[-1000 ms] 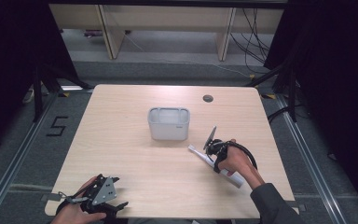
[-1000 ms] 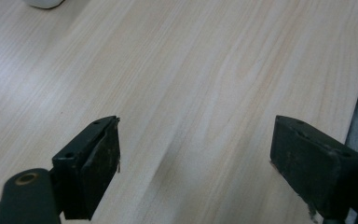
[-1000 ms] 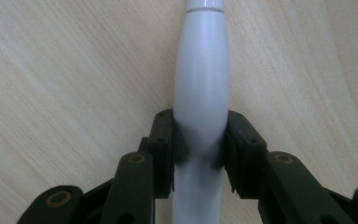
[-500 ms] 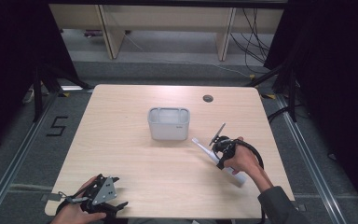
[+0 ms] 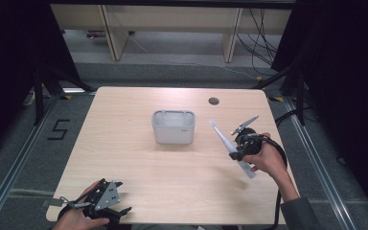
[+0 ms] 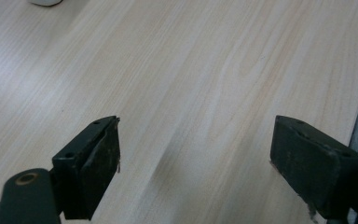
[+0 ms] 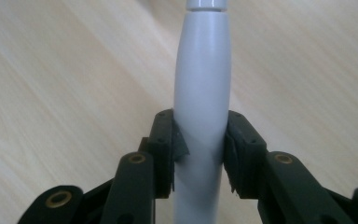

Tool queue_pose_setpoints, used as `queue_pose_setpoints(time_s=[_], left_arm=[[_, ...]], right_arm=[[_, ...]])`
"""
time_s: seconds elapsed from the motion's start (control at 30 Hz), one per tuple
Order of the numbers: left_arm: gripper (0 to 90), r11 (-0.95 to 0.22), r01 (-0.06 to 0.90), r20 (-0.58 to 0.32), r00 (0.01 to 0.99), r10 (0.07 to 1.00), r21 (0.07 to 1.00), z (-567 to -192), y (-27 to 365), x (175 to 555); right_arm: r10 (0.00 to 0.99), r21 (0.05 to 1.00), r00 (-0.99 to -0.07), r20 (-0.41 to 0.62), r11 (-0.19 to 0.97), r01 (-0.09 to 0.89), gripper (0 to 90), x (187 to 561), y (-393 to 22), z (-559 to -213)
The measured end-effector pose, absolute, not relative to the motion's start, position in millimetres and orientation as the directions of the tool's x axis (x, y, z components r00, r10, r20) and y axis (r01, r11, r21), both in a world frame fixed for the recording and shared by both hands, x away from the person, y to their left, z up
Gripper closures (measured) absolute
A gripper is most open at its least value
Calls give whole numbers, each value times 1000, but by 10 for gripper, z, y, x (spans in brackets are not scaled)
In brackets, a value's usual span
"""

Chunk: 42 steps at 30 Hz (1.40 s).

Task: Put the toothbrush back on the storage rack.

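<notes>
Left hand-held gripper (image 5: 106,207) gapes; right hand-held gripper (image 5: 236,149) seemingly clamped.

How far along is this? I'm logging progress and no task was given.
Done: the right gripper is shut on a white toothbrush-like stick and holds it above the table. In hand: the stick is tilted, its tip toward the grey bin, which looks empty. Left, if the bin is the goal: carrying it over and releasing. The left gripper is open, idle at the near edge.
</notes>
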<state>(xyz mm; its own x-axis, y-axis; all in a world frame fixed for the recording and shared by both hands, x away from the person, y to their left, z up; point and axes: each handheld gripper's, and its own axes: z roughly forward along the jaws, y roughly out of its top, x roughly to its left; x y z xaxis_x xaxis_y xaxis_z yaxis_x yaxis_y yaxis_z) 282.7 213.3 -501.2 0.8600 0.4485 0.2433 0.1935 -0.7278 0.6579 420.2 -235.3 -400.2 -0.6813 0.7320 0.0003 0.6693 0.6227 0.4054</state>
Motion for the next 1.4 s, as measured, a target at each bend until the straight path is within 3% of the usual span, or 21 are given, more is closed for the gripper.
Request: queue_pose_setpoints(time_s=[0.23, 0.43, 0.47, 0.5, 0.87, 1.4], left_arm=[[156, -725, 192, 240, 861, 448, 661, -5014, 2130, 2823], [157, -730, 191, 244, 861, 446, 657, -5016, 2130, 2827], [156, -763, 188, 245, 876, 415, 619, -4985, 2151, 2848], [156, -737, 194, 251, 859, 446, 647, -5016, 2131, 2833], [156, -731, 191, 247, 860, 447, 656, -5010, 2139, 2833], [156, -718, 192, 242, 857, 454, 669, -5012, 2138, 2833]], right_arm=[[751, 532, -661, 12, 554, 640, 669, 4234, -2396, -3875], [750, 657, -661, -4, 501, 564, 669, 4282, -2411, -3853], [756, 684, -655, -10, 483, 547, 669, 4292, -2395, -3853], [749, 697, -662, -11, 481, 533, 669, 4308, -2399, -3839], [784, 816, -621, 19, 347, 463, 669, 4378, -2294, -3779], [776, 876, -631, 5, 302, 377, 669, 4526, -2081, -3668]])
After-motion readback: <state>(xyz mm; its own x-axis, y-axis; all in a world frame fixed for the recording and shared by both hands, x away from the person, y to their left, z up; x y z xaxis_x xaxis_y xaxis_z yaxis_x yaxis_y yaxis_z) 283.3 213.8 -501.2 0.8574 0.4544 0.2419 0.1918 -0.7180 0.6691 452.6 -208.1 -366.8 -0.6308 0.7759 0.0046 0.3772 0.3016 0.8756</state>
